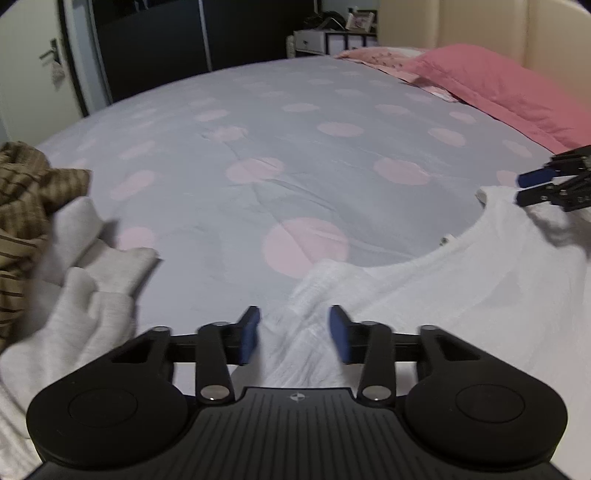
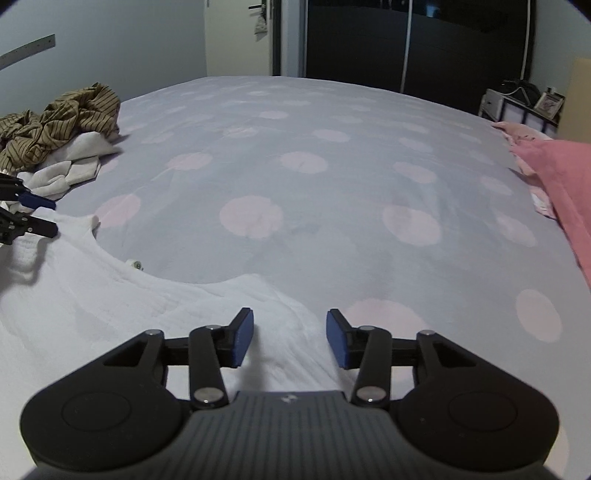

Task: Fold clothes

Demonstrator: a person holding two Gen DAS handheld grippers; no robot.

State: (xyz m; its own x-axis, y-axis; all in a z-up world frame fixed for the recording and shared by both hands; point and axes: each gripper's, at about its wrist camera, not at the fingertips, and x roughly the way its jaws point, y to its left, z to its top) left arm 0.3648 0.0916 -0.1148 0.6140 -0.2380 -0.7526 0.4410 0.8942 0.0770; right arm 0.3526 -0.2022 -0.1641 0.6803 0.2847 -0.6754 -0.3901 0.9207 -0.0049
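White top (image 1: 461, 295) spread flat on dotted bedspread (image 1: 295, 147), scooped neckline facing away toward far edge. Left gripper (image 1: 294, 334) poised over one shoulder strap, blue pads (image 1: 249, 334) apart, fabric lying between but unpinched: released. Right gripper (image 2: 290, 338) likewise parted above other strap, nothing clamped. Each claw also visible at edge of other's view, hovering just over cloth. Brown striped garment (image 2: 62, 118) heaped on pale grey one (image 2: 70, 166) at bed's left side, near left claw. Pink pillow (image 1: 498, 88) by cream headboard (image 1: 480, 26).
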